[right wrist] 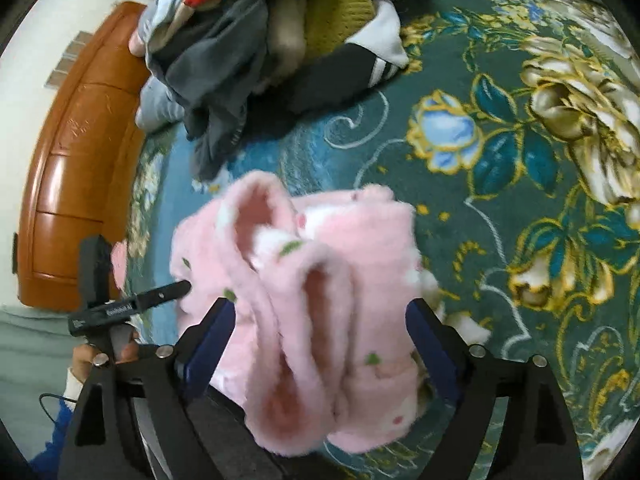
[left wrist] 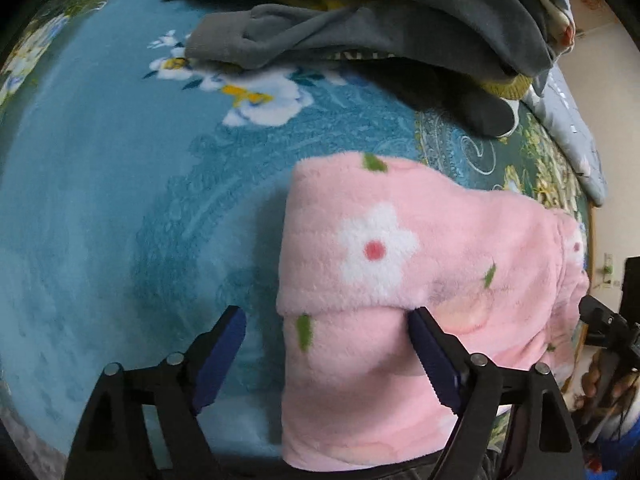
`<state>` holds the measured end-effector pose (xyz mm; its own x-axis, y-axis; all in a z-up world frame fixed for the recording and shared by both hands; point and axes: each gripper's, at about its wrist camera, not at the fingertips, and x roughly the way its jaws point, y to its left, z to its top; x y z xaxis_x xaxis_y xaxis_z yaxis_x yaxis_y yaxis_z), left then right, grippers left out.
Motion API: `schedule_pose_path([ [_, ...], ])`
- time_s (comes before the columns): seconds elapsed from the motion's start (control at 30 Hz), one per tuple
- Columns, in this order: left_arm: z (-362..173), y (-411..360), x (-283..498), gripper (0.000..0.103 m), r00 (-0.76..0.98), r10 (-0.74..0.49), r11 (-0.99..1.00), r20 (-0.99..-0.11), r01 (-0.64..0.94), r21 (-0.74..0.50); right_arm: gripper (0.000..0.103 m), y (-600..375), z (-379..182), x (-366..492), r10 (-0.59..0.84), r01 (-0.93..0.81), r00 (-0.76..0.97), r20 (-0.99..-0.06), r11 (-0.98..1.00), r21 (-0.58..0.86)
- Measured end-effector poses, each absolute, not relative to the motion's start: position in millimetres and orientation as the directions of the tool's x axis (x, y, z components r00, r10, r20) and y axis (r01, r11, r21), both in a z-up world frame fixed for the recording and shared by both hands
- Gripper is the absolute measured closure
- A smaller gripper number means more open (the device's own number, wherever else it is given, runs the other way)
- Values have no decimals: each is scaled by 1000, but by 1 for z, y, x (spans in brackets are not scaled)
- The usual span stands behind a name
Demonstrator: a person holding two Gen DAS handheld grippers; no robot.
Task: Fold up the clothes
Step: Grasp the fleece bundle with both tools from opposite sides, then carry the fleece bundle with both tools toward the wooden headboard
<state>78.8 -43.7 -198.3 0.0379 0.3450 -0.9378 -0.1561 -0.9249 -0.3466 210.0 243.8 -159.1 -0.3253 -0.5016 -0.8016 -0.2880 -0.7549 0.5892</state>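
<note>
A pink fleece garment (left wrist: 400, 280) with white flowers lies folded into a thick bundle on the blue floral blanket (left wrist: 100, 200). My left gripper (left wrist: 326, 320) is open; its jaws straddle the bundle's left part, the right finger (left wrist: 432, 352) pressed into the fleece. In the right wrist view the same garment (right wrist: 320, 300) shows its layered folded edges. My right gripper (right wrist: 320, 320) is open, jaws wide on either side of the bundle's end. The left gripper's tip (right wrist: 168, 290) shows at the garment's left side.
A pile of unfolded clothes, grey and dark (left wrist: 360, 20), lies at the far side of the bed, also in the right wrist view (right wrist: 248, 60). A wooden bed frame (right wrist: 76, 180) runs along the left. The green floral blanket (right wrist: 540, 160) spreads right.
</note>
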Motion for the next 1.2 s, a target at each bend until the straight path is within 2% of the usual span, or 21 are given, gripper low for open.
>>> schedule_pose_path([
  [0.13,-202,-57,81,17,49,417,-899,-908,-121,-420,6,235,-172,201,-547,-322,-288,-786,-717,618],
  [0.3,-217,-64,83,14,69,453,-889,-889,-37,-456,6,226,-187,187,-502,-276,-250,-828,-782,558],
  [0.47,-245,-61,78,12,59,492,-869,-868,85,-487,5,227,-204,182,-489,-269,-294,-821,-782,562],
  [0.7,-266,-67,87,12,34,611,-770,-791,258,-583,5,233,-211,184,-488,-283,-352,-798,-757,588],
  [0.97,-251,-57,101,12,11,547,-820,-837,208,-533,5,233,-210,197,-486,-345,-380,-788,-715,607],
  [1.03,-248,-54,106,16,-4,539,-822,-842,213,-528,10,232,-208,197,-477,-358,-384,-791,-713,603],
  [1.07,-246,-53,108,24,-17,542,-819,-840,214,-533,13,232,-206,197,-471,-363,-389,-792,-711,602],
  [1.13,-241,-51,112,38,-42,546,-815,-837,204,-542,27,231,-201,200,-462,-374,-404,-790,-704,603],
  [1.17,-238,-50,114,49,-51,546,-817,-836,190,-545,32,230,-198,201,-458,-378,-413,-787,-700,605],
  [1.2,-235,-48,116,54,-57,548,-817,-834,175,-549,39,229,-194,203,-452,-374,-420,-787,-704,604],
])
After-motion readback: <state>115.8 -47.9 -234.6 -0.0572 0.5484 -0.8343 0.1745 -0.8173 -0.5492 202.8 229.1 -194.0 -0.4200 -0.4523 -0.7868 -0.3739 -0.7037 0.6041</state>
